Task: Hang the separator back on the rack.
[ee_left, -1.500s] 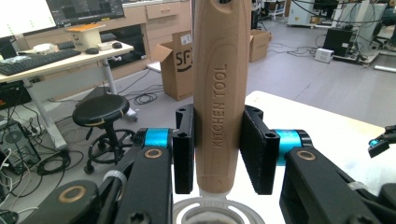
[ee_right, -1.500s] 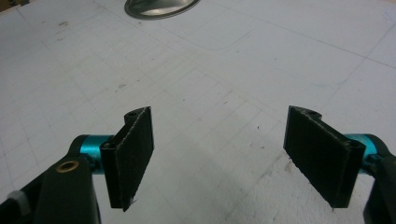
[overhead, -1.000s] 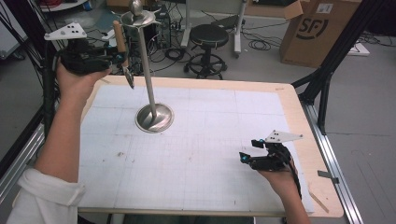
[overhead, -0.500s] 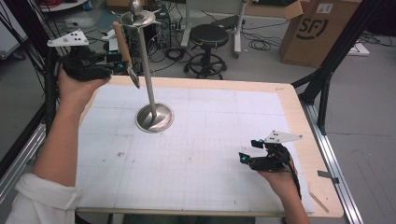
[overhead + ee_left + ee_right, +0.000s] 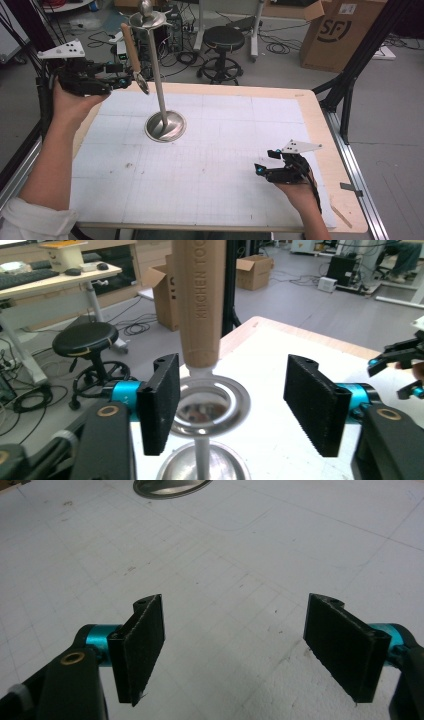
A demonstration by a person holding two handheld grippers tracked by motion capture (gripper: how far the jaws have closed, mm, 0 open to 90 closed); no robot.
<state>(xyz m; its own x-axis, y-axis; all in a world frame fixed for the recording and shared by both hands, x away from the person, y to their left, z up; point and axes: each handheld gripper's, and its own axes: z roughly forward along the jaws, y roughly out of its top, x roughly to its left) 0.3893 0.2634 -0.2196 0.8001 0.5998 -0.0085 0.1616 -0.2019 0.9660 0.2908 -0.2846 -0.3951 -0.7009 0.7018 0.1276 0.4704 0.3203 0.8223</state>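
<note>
From my seat, my right tongs (image 5: 261, 169) sit low over the near right of the desk (image 5: 210, 200), jaws spread wide on nothing; their own view shows bare white sheet between the pads.

Farther off at the left edge, my left tongs (image 5: 131, 81) have just been opening. Their view shows the wooden-handled spoon (image 5: 200, 305) hanging between the parted pads, top cut off by the frame. I cannot tell whether the left pad touches the bowl.

The high view shows the spoon hanging from the stand (image 5: 159, 90)'s top dish.
</note>
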